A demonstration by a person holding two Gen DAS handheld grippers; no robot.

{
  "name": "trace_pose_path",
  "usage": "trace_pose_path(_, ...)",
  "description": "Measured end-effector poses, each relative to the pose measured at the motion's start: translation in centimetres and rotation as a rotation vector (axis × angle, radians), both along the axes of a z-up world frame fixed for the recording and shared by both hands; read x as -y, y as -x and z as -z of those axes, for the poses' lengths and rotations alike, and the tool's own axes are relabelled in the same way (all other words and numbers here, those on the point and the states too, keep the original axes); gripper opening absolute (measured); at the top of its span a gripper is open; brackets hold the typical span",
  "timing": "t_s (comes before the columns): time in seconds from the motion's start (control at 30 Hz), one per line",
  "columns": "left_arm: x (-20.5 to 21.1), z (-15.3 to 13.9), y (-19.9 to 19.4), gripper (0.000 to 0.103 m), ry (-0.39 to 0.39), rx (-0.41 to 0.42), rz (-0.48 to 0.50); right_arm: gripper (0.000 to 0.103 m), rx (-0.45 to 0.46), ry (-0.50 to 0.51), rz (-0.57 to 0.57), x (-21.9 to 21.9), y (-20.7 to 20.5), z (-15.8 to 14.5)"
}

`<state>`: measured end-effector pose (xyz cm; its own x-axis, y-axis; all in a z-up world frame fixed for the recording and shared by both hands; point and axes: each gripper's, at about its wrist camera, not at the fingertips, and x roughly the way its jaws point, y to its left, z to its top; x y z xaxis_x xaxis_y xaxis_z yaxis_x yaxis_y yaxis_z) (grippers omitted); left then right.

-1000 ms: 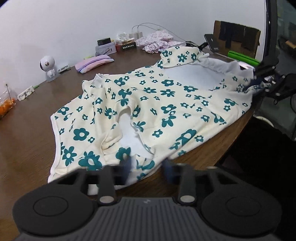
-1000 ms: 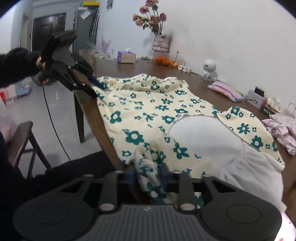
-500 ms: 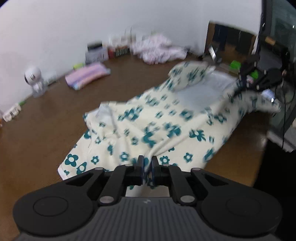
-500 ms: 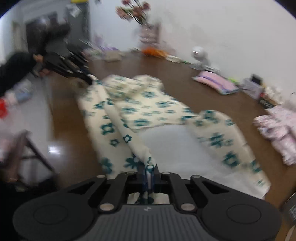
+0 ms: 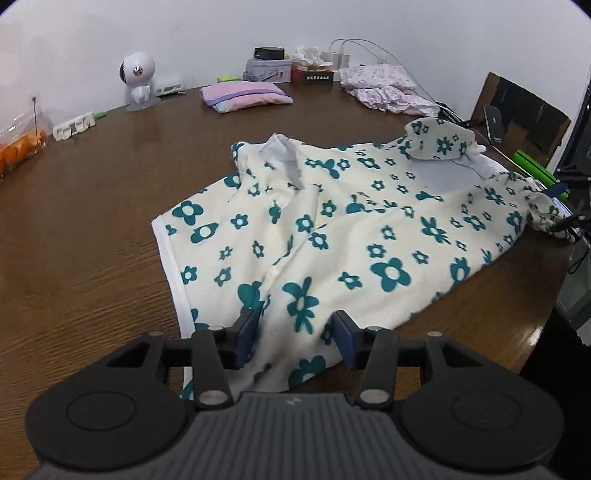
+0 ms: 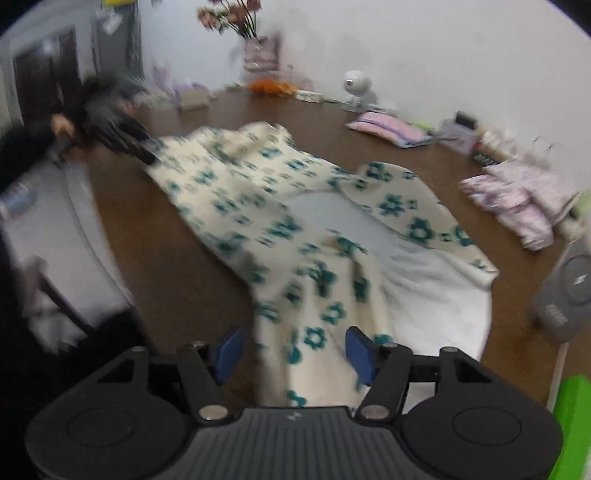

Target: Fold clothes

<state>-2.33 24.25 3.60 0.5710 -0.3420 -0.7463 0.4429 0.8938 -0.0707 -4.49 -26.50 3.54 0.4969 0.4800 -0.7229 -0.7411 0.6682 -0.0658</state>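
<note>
**Background clutter on the table**

Brown wooden table (image 5: pixel 92 229) carries everything. Far ahead of the left gripper, along the white wall (image 5: pixel 184 33): white round-headed figurine (image 5: pixel 137 79), white power strip (image 5: pixel 74 127) to its left, clear tub of orange pieces (image 5: pixel 20 142) at the far left edge. Folded pink-purple cloth (image 5: pixel 245 96) lies ahead, centre. Behind it a grey tin (image 5: pixel 267 72) with a black box on top. Pink floral bundle (image 5: pixel 384 86) ahead to the right, white chargers and cables behind it. Cardboard box (image 5: pixel 524 110) and a green bar (image 5: pixel 533 168) far right. From the right gripper: vase of flowers (image 6: pixel 255 48) far ahead, blurred; grey round device (image 6: pixel 569 291) close on the right.
</note>
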Motion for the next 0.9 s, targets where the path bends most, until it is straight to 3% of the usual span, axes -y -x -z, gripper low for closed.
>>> trace_pose_path(0.03,-0.1,0.2,-0.1,0.046,0.005,0.002,-0.002,0.023,-0.013,0.011,0.018,0.0,-0.7,0.3)
trace_pose_path(0.07,0.0,0.2,0.1,0.045,-0.003,0.009,0.000,0.000,-0.029,0.020,0.036,0.1,-1.4,0.6)
trace_pose_path(0.13,0.1,0.4,0.3,0.044,-0.019,0.023,0.005,0.004,-0.028,0.003,-0.011,0.6,-2.4,-0.2)
trace_pose_path(0.2,0.4,0.5,0.5,0.044,-0.038,0.034,0.007,0.004,0.058,0.051,-0.040,0.6,-3.0,-1.6)
trace_pose_path(0.27,0.6,0.5,0.7,0.044,-0.045,0.041,0.004,0.012,0.131,0.114,-0.064,0.3,-3.0,-2.3)
trace_pose_path(0.33,0.5,0.5,1.0,0.045,-0.042,0.047,-0.001,0.058,0.154,0.204,-0.090,0.1,-2.4,-2.9)
trace_pose_path(0.37,0.5,0.5,1.1,0.045,-0.041,0.048,-0.002,0.063,0.136,0.203,-0.103,0.2,-2.0,-3.0)
trace_pose_path(0.47,0.5,0.4,0.9,0.046,-0.047,0.047,0.001,0.061,0.080,0.208,-0.164,0.5,-0.7,-2.8)
trace_pose_path(0.5,0.6,0.4,0.9,0.046,-0.052,0.046,0.003,0.054,0.067,0.223,-0.199,0.4,-0.2,-2.3)
trace_pose_path(0.53,0.6,0.4,0.8,0.046,-0.055,0.046,0.005,0.034,0.057,0.261,-0.204,0.4,-0.4,-1.8)
trace_pose_path(0.6,0.6,0.4,0.7,0.046,-0.053,0.042,0.004,0.008,0.037,0.341,-0.208,0.3,-0.8,-0.8)
trace_pose_path(0.63,0.5,0.3,0.8,0.046,-0.051,0.040,0.001,0.010,0.027,0.380,-0.210,0.3,-1.0,-0.2)
trace_pose_path(0.67,0.5,0.0,1.0,0.046,-0.046,0.035,-0.005,0.010,0.004,0.356,-0.192,0.6,-1.4,-0.9)
trace_pose_path(0.77,0.3,-1.6,1.3,0.045,-0.033,0.047,-0.006,0.010,0.037,0.187,-0.199,0.9,-1.5,-3.9)
trace_pose_path(0.8,0.5,-2.7,1.1,0.046,-0.050,0.078,0.004,0.016,0.062,0.144,-0.207,0.4,-1.9,-4.7)
trace_pose_path(0.87,1.3,-4.9,-0.1,0.050,-0.098,0.148,0.006,0.042,0.115,0.060,-0.224,-0.8,-2.9,-6.3)
trace_pose_path(0.9,1.3,-5.8,-1.7,0.059,-0.104,0.163,0.011,0.054,0.148,0.062,-0.221,-1.9,-4.2,-6.8)
